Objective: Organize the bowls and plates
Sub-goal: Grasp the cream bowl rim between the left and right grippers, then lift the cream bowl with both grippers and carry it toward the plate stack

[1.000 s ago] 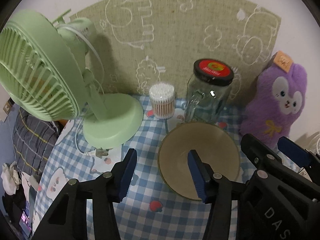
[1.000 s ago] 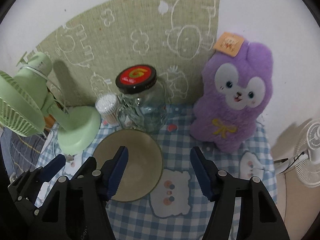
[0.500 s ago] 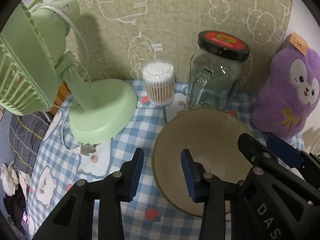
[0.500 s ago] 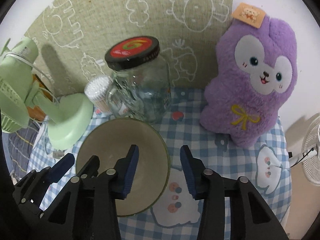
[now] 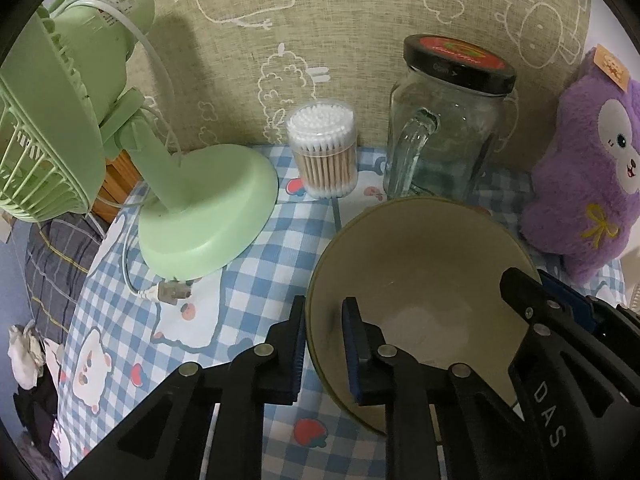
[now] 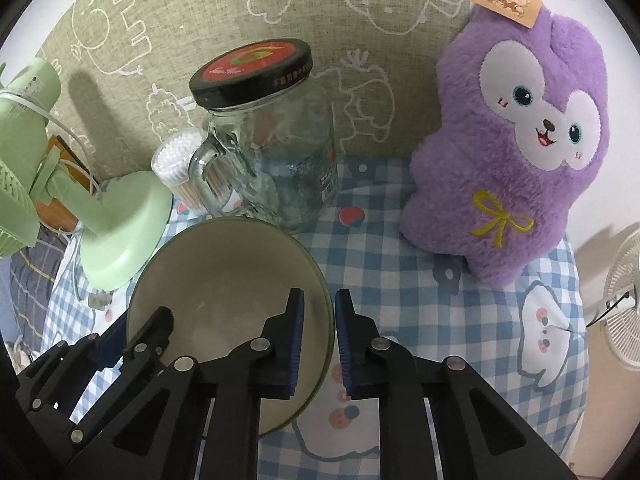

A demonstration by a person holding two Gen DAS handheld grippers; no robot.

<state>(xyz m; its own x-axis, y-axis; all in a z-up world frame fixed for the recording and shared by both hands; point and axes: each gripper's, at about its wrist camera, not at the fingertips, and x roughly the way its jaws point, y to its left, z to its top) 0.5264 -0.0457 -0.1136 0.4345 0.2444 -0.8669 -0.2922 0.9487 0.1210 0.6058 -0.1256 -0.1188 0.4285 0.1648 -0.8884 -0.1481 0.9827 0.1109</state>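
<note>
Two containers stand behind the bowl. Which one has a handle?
The glass jar with the black lid has a handle; the smaller clear tub of cotton swabs to its left has none.

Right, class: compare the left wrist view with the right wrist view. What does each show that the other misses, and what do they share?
Only the left wrist view: the plug on the fan's cable and crumpled white cloth at the lower left.

Only the right wrist view: a white floor fan at the right edge.

Both: the bowl, with the left gripper and right gripper shut on opposite sides of its rim, plus the green fan, cotton swabs, glass jar and purple plush.
</note>
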